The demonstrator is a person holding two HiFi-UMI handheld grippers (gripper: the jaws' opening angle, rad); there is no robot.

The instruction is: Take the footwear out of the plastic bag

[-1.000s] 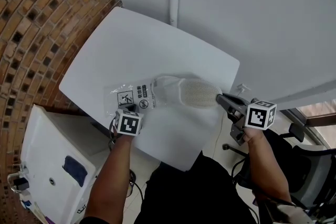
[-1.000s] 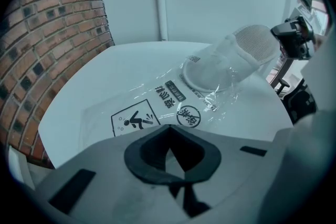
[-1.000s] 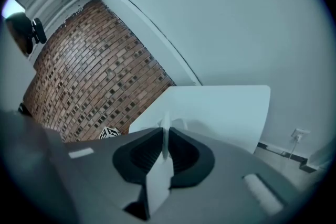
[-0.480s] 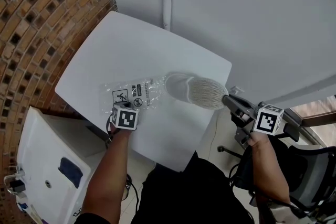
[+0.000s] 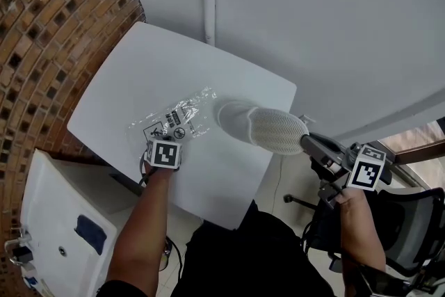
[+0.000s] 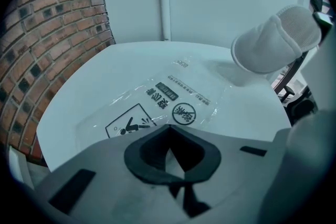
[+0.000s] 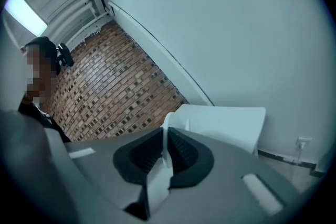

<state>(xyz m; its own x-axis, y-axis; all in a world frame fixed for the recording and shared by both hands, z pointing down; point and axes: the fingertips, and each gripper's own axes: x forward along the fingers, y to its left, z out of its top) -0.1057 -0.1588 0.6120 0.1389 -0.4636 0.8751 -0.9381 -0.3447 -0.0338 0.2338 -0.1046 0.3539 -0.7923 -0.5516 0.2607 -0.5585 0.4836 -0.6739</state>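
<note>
Since a second ago the white slipper (image 5: 268,129) has come clear of the plastic bag (image 5: 172,118): then its toe end lay inside the bag's mouth on the table (image 5: 139,73), and now it hangs in the air off to the bag's 3 o'clock with a bare strip of table between them, while the bag has flattened out empty. In the head view the right gripper (image 5: 308,143) is clamped on a thin edge at the slipper's near end, and its own view shows that white edge pinched between the pads. The slipper's long axis runs from about 10 o'clock to 4 o'clock, with the right gripper at the 4 o'clock end and the toe reaching back over the table's right corner. The left gripper (image 6: 169,134) sits at the bag's 6 o'clock edge, its jaws together on the clear film there, seemingly pinning the bag down. The removal itself looks done. Setting the slipper down falls to the right hand, which alone holds it, and the open table lies toward 10 o'clock from the toe, past the bag's far edge, so the toe would land first if it is lowered along its own axis
</note>
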